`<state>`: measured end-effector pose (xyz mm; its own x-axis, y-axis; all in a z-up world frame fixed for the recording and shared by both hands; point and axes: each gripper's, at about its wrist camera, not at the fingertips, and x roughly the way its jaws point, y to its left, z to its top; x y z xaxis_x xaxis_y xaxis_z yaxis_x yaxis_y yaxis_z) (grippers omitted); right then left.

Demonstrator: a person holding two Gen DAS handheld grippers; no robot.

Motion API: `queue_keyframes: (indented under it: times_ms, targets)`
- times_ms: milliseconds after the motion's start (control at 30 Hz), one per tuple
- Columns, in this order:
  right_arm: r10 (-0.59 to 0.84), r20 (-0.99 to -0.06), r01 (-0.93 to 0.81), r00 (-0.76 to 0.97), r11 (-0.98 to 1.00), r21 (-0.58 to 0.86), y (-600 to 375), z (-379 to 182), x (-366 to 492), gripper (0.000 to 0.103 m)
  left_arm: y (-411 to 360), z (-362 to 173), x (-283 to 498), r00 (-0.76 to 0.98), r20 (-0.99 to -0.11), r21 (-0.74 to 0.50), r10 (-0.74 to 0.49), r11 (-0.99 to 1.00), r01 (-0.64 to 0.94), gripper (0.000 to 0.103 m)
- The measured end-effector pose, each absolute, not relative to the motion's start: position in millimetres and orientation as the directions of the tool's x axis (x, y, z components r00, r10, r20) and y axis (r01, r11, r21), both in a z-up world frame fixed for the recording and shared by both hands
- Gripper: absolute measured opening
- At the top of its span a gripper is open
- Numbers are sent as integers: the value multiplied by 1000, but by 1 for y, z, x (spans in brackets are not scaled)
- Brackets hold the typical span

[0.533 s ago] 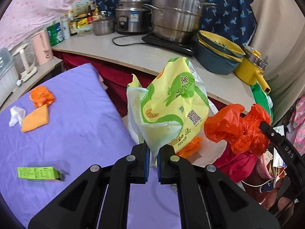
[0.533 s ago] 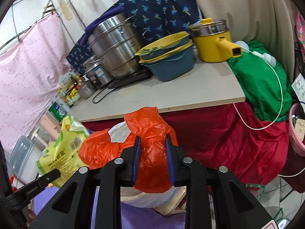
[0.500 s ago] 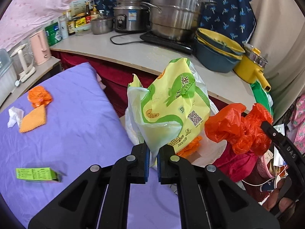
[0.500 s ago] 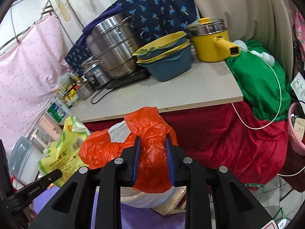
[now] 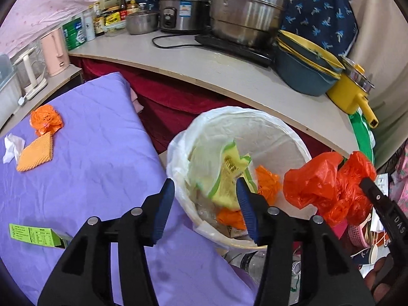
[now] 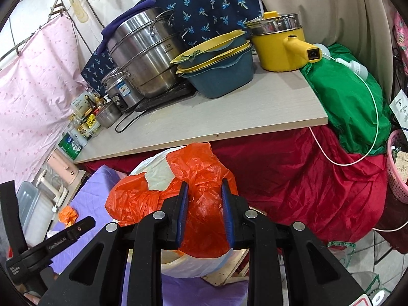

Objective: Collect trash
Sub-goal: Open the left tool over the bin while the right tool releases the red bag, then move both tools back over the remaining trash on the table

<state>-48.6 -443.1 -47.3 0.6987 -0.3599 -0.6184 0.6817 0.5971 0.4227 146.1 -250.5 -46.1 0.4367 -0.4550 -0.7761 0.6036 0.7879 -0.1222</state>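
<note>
My left gripper (image 5: 205,207) is open and empty over the near rim of a bin lined with a white bag (image 5: 288,137). A yellow-green snack bag (image 5: 227,176) lies inside the bin among orange scraps (image 5: 267,181). My right gripper (image 6: 204,214) is shut on a crumpled orange plastic bag (image 6: 201,178) and holds it above the bin's right side; the bag also shows in the left wrist view (image 5: 323,188). On the purple cloth (image 5: 84,168) lie an orange wad (image 5: 46,119), an orange sponge (image 5: 35,153), a white tissue (image 5: 11,146) and a green box (image 5: 33,236).
A counter (image 5: 229,71) behind the bin holds steel pots (image 5: 250,10), stacked blue basins (image 5: 306,68), a yellow pot (image 5: 353,91) and bottles. Red cloth (image 6: 306,178) hangs below it. A pink basket (image 6: 396,165) stands at the right.
My left gripper has opened and the yellow-green snack bag has dropped from it into the bin. The right gripper still holds the orange bag in the same place.
</note>
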Motion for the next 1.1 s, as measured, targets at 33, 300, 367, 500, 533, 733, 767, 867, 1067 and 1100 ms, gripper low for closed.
queue_keyframes:
  times_ms: [33,300,367,500,533,733,767,867,1067,1100]
  targets:
    - [-355,-619,679,700,600,423,-443,-48,-46,23,-246,-45,149,441,-775,-127,-453,795,594,48]
    - [-293,-630,633,719,648,422,-429,-55,-2,25,-210,-40,162,472,-770,-136,-429,833,536,55]
    - [-280,-634,626,721,655,423,-426,-57,9,30,-203,-40,164,478,-769,-135,-424,839,527,57]
    - [-270,-634,617,725,663,423,-420,-61,22,36,-187,-38,170,497,-763,-139,-414,855,499,64]
    - [-271,-634,617,724,665,421,-419,-61,24,38,-183,-38,171,503,-761,-138,-411,859,492,64]
    - [-262,-628,605,733,673,425,-411,-56,25,40,-170,-36,172,515,-754,-144,-408,867,477,68]
    - [-261,-627,603,734,674,426,-409,-55,24,41,-169,-35,172,515,-754,-144,-408,868,476,68]
    - [-257,-624,596,738,682,424,-401,-52,24,44,-163,-34,171,521,-751,-144,-406,870,471,69]
    - [-237,-611,564,755,710,421,-380,-43,27,46,-145,-31,170,530,-747,-154,-402,880,449,69]
    - [-234,-611,560,757,715,419,-377,-41,29,46,-140,-31,170,534,-747,-153,-397,884,442,69]
